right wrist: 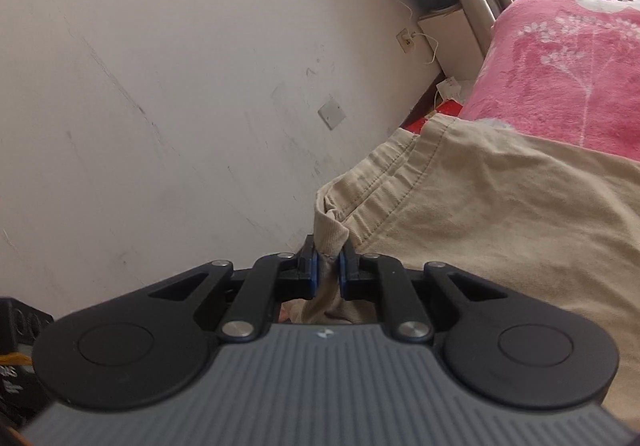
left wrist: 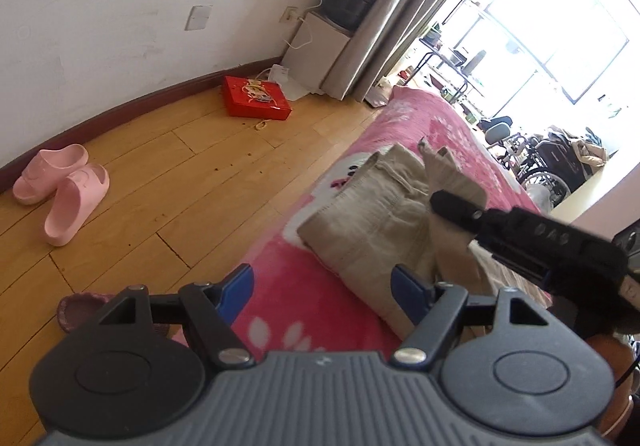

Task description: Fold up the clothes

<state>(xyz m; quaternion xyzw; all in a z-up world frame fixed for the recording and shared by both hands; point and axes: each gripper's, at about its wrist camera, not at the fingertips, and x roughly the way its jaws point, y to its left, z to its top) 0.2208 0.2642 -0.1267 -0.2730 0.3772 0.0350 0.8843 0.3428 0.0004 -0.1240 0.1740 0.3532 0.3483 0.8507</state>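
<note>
The beige trousers (left wrist: 372,214) lie partly folded on the pink floral blanket (left wrist: 280,286) near its edge by the wooden floor (left wrist: 180,174), and a bunched fold at their waistband sits pinched between the nearly closed jaws of the right gripper (right wrist: 328,266). The left gripper (left wrist: 324,282) hangs just short of the garment with its jaws spread wide and nothing between them. Pink slippers (left wrist: 60,190) and a red box (left wrist: 256,98) rest on the floor beside the white wall (left wrist: 120,26).

beige trousers (left wrist: 372,214) | pink blanket (left wrist: 404,118) (white flowers) — pink slippers (left wrist: 60,186) | red box (left wrist: 256,97)
</note>
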